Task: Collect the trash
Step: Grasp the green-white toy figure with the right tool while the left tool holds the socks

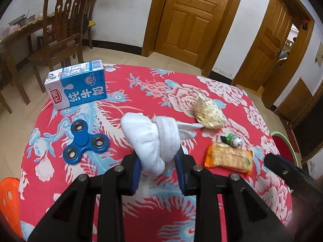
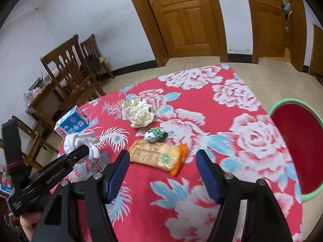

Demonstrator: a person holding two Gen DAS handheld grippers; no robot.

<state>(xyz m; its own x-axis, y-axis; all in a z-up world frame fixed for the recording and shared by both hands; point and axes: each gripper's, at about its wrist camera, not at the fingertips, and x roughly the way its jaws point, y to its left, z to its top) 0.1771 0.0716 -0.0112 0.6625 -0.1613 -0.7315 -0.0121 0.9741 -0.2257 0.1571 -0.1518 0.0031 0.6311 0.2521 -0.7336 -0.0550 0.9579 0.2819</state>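
Note:
My left gripper point(image 1: 158, 166) is shut on a white sock point(image 1: 153, 141) and holds it just above the red floral tablecloth point(image 1: 141, 211); the sock also shows in the right wrist view point(image 2: 80, 143). My right gripper point(image 2: 162, 173) is open and empty, hovering just short of an orange snack packet point(image 2: 159, 156), which also shows in the left wrist view point(image 1: 230, 158). Beyond the packet lie a small crushed green-and-white wrapper point(image 2: 155, 134) and a crumpled yellowish paper wad point(image 2: 138, 114). A red bin with a green rim point(image 2: 298, 147) stands off the table's right edge.
A blue-and-white milk carton point(image 1: 77, 84) lies at the table's far left, with a blue fidget spinner point(image 1: 84, 142) in front of it. Wooden chairs point(image 1: 60, 34) and a side table stand at the left wall. An orange plastic stool point(image 1: 9, 201) is at the near left.

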